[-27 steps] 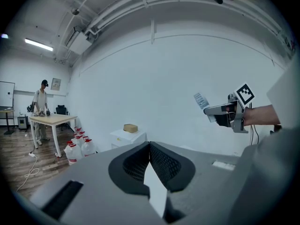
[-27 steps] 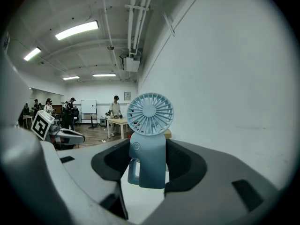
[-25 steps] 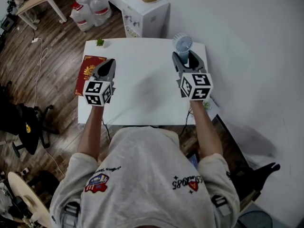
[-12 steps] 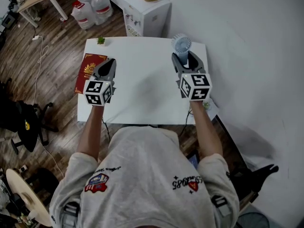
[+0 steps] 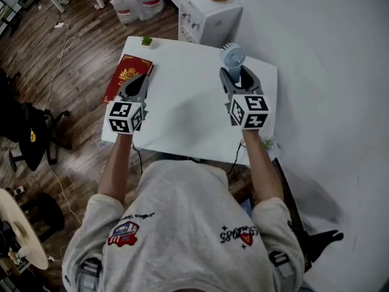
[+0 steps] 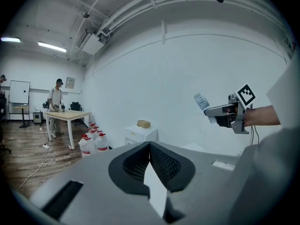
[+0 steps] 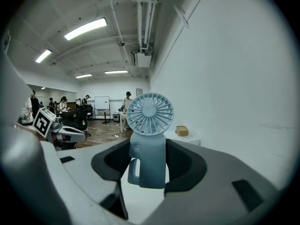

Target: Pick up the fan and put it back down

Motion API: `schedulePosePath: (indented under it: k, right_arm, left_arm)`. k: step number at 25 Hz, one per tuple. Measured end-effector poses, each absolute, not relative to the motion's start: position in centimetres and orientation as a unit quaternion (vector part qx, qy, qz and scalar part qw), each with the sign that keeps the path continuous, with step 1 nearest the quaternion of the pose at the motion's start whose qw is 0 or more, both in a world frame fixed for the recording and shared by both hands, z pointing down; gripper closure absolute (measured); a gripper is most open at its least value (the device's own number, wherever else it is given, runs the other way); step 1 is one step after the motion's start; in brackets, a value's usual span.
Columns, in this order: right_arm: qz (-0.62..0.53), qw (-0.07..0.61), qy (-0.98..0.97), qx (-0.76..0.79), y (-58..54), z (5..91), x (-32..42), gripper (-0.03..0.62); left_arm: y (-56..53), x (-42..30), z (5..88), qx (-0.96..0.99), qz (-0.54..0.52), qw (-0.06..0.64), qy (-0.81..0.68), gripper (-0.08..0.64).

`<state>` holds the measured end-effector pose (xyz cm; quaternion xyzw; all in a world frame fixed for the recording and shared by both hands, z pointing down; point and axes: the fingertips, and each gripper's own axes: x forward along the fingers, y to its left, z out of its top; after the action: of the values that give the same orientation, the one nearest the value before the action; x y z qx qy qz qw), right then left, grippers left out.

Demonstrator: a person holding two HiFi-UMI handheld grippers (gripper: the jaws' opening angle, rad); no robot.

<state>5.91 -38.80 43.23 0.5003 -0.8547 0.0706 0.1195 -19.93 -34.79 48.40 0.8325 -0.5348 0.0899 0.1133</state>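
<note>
right gripper (image 7: pixel 149 170): clamped on the handle of the fan (image 7: pixel 149 139). the handle stands between the jaws, long axis upright, with the fan head above them. in the head view the fan is upper right of centre, over the far part of the white table (image 5: pixel 182 108). left gripper (image 6: pixel 150 153): jaws together, empty, at frame left, well apart. set-down direction, as judged: straight down.

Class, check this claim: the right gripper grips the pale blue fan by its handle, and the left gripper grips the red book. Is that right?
Not quite. The left gripper grips nothing: the left gripper view shows its jaws together and empty, and the red book lies on the table. The right gripper does grip the pale blue fan by its handle.
</note>
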Motion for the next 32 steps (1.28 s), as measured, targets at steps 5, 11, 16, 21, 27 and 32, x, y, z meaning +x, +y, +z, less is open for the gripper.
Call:
schedulePosePath:
  k: [5,11,16,21,27,32]
  right_arm:
    - [0.072,0.126,-0.875,0.462,-39.3,44.2,1.5,0.371]
    - [0.075,0.132,-0.897,0.416,-40.0,45.6,-4.1,0.371]
    - [0.08,0.143,-0.911,0.378,-40.1,47.4,-8.4,0.371]
    - [0.091,0.174,-0.917,0.347,-39.7,51.0,-11.8,0.371]
    - [0.122,0.241,-0.913,0.306,-38.5,57.8,-14.8,0.371]
    - [0.144,0.289,-0.904,0.278,-37.7,62.4,-17.0,0.371]
  left_arm:
    - [-33.3,-23.8,49.3,0.808,0.088,0.124,-0.569,0.555]
    - [-31.6,-28.4,50.5,0.777,0.086,0.136,-0.609,0.555]
    - [-29.9,-31.4,51.9,0.754,0.088,0.148,-0.634,0.555]
    - [-28.5,-33.4,53.2,0.738,0.091,0.162,-0.649,0.555]
    - [-26.8,-35.6,55.3,0.718,0.093,0.186,-0.664,0.555]
    - [-25.9,-37.2,56.4,0.705,0.096,0.203,-0.673,0.555]
